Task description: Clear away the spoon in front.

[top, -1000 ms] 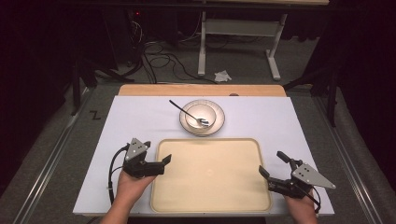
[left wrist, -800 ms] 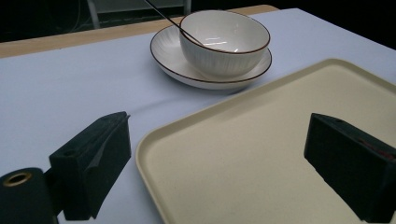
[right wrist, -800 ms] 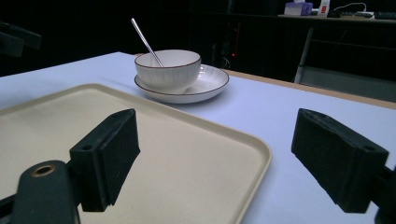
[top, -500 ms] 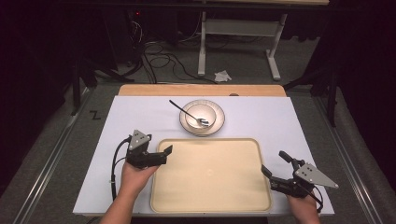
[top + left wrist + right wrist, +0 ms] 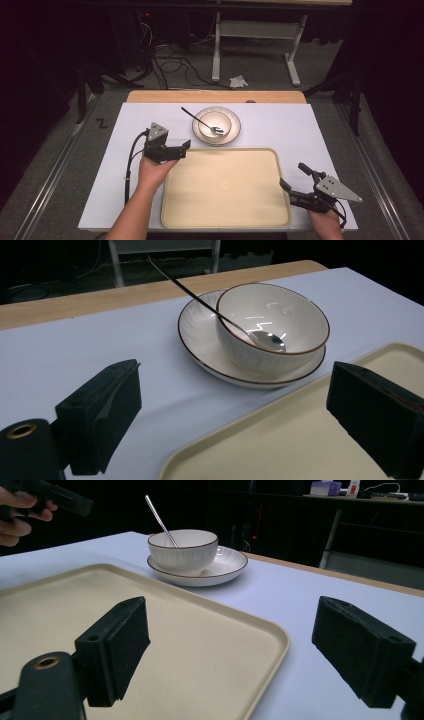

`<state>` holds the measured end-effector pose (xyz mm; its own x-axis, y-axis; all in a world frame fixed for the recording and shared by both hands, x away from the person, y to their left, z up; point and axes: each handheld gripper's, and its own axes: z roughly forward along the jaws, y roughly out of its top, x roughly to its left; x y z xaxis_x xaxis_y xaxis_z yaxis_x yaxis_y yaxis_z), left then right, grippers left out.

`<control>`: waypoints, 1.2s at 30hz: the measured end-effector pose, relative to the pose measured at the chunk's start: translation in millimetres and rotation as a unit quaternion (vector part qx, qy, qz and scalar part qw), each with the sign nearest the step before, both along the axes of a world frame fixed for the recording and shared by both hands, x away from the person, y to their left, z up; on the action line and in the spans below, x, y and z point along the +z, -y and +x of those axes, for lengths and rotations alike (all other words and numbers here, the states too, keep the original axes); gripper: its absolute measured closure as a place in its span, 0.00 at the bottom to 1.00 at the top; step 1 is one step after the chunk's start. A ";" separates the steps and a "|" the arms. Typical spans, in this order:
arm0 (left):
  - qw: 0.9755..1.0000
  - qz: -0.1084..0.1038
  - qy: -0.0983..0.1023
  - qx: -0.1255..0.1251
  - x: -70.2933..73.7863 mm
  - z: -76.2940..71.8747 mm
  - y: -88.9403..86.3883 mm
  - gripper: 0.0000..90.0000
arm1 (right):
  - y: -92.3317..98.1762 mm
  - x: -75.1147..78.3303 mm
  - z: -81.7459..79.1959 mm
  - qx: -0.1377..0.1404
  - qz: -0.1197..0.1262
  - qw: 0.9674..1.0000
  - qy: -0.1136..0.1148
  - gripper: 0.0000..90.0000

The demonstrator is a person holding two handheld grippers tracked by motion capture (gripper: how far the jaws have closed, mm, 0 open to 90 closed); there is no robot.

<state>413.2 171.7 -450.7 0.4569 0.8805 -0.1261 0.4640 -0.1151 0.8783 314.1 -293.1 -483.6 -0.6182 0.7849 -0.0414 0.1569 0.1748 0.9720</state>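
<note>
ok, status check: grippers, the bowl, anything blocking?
Left gripper open, at the tray's far left corner. Right gripper open, at its right edge. Bowl on plate, spoon in it, untouched. Nothing in the way.

The left tongs (image 5: 172, 150) sit level in the left hand (image 5: 155, 170), jaws wide apart. The right tongs (image 5: 295, 181) gape open too, held by the right hand (image 5: 322, 217).

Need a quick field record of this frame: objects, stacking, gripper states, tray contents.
surface: white sheet over wooden table
tray: beige tray, nothing on it
plate: plate beyond the tray's far edge
bowl: bowl sits on the plate
spoon: spoon rests in the bowl, handle leaning over the rim
left gripper: left gripper open, at the tray's far left corner
right gripper: right gripper open, at the tray's right edge
</note>
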 end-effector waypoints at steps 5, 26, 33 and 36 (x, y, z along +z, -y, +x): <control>1.000 -0.008 0.000 0.004 4.5 18.4 5.3 0.08 | 0.5 -0.6 -0.8 -0.005 -0.001 1.000 -0.002 0.18; 0.998 -0.033 -0.048 0.030 8.2 93.4 5.7 0.10 | 1.9 -1.0 -3.0 -0.005 -0.001 1.000 0.000 0.18; 0.993 -0.082 -0.078 0.045 6.0 108.1 -2.1 0.27 | -0.9 -0.5 -6.4 0.001 -0.008 1.000 0.003 0.18; 0.989 -0.111 -0.082 0.047 7.0 109.4 -6.6 0.37 | -2.5 0.3 -8.3 0.004 -0.010 1.000 0.007 0.18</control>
<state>522.6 178.3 -443.7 0.3316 0.8609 -0.3858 0.6014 0.1222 0.7896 305.8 -290.5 -483.4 -0.6232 0.7793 -0.0652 0.1428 0.1954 0.9703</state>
